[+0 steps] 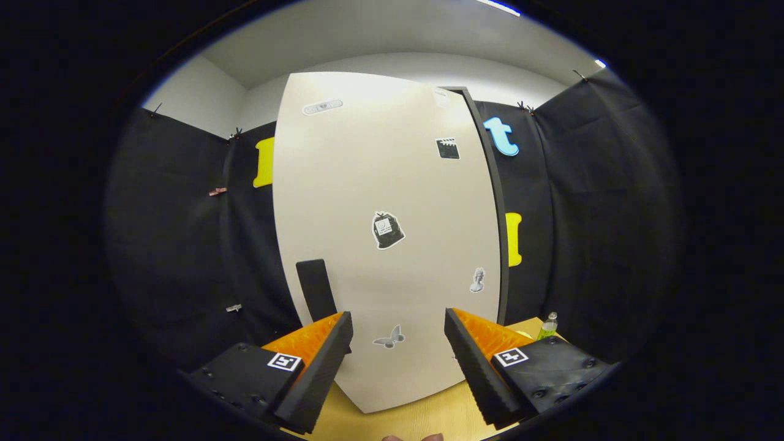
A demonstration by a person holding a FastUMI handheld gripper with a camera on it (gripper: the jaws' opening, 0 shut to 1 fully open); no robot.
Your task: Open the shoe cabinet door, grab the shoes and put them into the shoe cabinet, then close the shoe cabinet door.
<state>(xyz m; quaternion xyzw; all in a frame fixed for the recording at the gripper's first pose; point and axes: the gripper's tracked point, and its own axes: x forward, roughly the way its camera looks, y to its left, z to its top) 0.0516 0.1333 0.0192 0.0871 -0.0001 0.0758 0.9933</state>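
Observation:
The shoe cabinet's tall pale door [386, 233] stands just ahead of my gripper [398, 358], with several stickers on its face. A dark flat handle [315, 288] sits low on the door's left side, right beyond my left finger [327, 361]. The door's dark right edge [493, 202] shows as a thin strip. My gripper is open, its fingers spread wide with nothing between them, and the door's lower part shows through the gap. The cabinet stands on a light wooden surface [422, 419].
A small bottle with a green label [548, 326] stands on the wooden surface to the right of the cabinet, beyond my right finger. Black cloth walls close in on both sides. Fingertips of a person [413, 437] show at the very bottom.

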